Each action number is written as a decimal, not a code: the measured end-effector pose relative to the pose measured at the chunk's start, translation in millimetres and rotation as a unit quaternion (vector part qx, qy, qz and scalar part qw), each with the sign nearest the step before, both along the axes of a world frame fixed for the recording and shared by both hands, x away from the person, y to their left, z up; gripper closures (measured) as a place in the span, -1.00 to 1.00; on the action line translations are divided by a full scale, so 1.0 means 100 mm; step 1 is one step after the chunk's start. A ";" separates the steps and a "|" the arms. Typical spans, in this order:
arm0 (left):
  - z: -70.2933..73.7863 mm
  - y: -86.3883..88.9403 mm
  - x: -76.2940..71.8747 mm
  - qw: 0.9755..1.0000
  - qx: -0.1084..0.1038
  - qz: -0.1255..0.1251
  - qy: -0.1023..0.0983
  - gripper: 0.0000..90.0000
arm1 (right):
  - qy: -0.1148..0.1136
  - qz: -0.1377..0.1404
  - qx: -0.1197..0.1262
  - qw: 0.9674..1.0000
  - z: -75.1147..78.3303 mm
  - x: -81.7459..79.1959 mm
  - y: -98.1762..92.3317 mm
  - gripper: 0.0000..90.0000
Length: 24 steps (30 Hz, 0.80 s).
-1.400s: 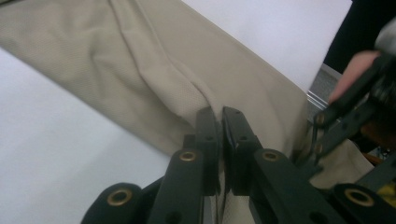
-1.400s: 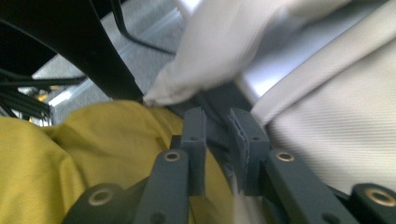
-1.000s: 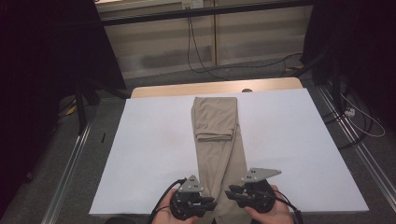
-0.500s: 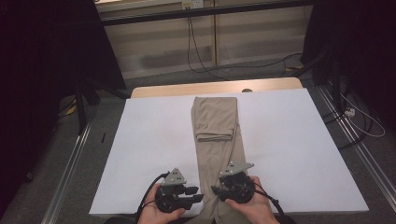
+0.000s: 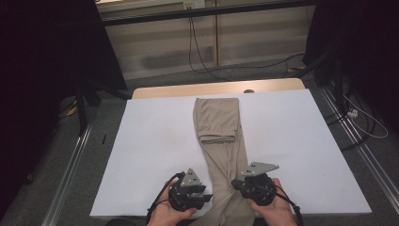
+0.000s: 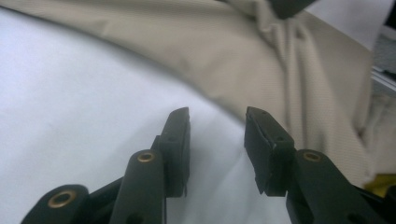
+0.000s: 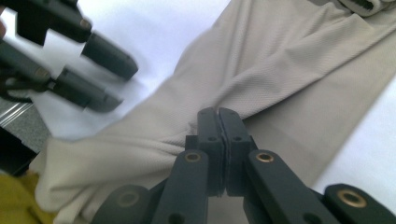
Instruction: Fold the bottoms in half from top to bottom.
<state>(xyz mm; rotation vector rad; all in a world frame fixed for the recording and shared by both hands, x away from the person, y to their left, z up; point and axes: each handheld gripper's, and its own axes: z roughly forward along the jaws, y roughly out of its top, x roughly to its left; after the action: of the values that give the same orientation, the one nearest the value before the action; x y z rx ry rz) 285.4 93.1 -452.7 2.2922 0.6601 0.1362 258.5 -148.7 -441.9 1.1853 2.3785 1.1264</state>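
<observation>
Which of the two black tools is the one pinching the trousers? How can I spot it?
Look at the big white table with the beige trousers lying down its middle. At the near end of the trousers two hands each hold a black tool. The one you want is the right tool: its jaws are shut on a bunched fold of the cloth, while the left tool has open jaws over bare table.

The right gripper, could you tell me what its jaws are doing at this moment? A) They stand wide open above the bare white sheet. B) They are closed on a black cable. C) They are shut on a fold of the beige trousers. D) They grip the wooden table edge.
C: in the right gripper view the right gripper has its jaws pressed together, with the cloth of the beige trousers bunched into puckers where they meet.
</observation>
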 end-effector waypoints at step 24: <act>-0.03 -0.13 0.02 1.000 -0.009 -0.005 0.021 0.99 | 0.015 -0.029 0.021 0.999 -0.06 0.09 -0.11 1.00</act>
<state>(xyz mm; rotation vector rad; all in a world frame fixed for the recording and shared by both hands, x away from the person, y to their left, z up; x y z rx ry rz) 287.7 79.8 -456.0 2.2854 0.6675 0.0776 267.4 -159.6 -447.4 1.2857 2.3354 1.1544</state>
